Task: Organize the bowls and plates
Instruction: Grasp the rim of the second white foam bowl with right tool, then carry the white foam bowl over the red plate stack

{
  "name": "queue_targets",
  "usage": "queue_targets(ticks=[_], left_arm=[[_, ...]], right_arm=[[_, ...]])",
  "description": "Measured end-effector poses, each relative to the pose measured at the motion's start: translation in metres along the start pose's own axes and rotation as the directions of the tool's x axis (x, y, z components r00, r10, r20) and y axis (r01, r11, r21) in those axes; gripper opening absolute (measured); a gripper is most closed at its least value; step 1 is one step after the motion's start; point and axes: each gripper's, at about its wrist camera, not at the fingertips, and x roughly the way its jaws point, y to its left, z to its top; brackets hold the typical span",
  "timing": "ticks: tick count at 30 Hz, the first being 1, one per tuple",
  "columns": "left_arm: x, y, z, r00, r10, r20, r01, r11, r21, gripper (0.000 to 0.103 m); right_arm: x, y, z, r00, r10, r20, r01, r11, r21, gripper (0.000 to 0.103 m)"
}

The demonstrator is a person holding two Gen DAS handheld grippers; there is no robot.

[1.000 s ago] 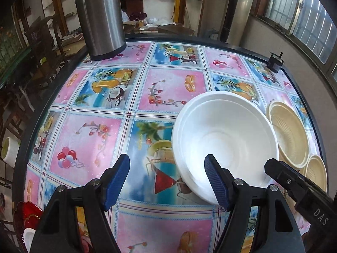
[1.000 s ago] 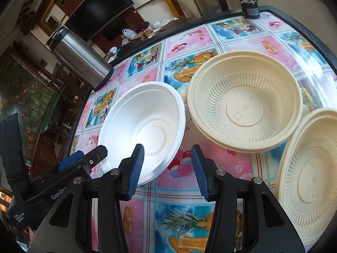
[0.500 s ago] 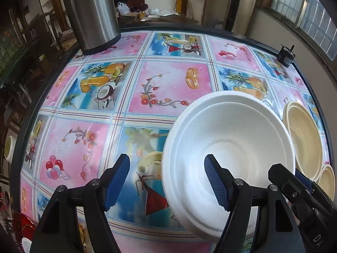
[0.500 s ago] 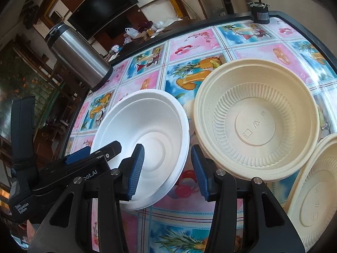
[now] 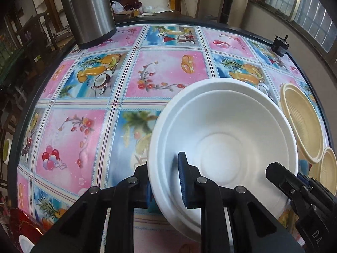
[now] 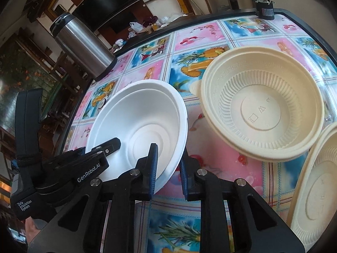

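Two white foam bowls (image 5: 221, 130) sit nested, tilted on the patterned tablecloth (image 5: 88, 130). My left gripper (image 5: 165, 181) is shut on their near-left rim, one pad outside and one inside. In the right wrist view the white bowls (image 6: 139, 122) are gripped at the near-right rim by my right gripper (image 6: 168, 168), which is shut with one pad inside the bowl. Each gripper shows in the other's view: the right gripper (image 5: 280, 175) and the left gripper (image 6: 109, 146). A ribbed cream bowl (image 6: 261, 113) stands just right of the white ones, and another cream bowl (image 6: 316, 189) is at the right edge.
A tall steel flask (image 5: 86, 10) stands at the table's far left corner. A small black device (image 5: 280, 44) sits at the far right edge. Something red and shiny (image 5: 21, 225) lies off the near left edge. The table's dark rim (image 5: 23, 113) curves along the left.
Both grippers have gone from open to shut on the white bowls' rim. The left gripper has come down closer to the bowls, which now fill more of its view.
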Motion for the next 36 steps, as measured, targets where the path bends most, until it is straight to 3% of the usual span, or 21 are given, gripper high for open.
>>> queue_targets(ticks=[10,22,36], left_arm=[[-0.045,0.008,-0.065,1.000,-0.021,0.009,0.021,1.000,0.000,0.020],[-0.091,0.013,-0.146,0.996,-0.008,0.084,0.008,1.000,0.003,0.020],[-0.128,0.035,-0.181,0.987,0.026,0.160,-0.020,0.999,-0.036,0.021]], right_arm=[[-0.042,0.016,-0.057,1.000,0.006,0.003,-0.006,1.000,-0.028,0.019],[-0.097,0.033,-0.142,1.000,-0.001,0.010,0.002,0.999,-0.053,0.019],[-0.126,0.068,-0.180,0.999,-0.007,0.033,0.012,0.992,-0.128,0.019]])
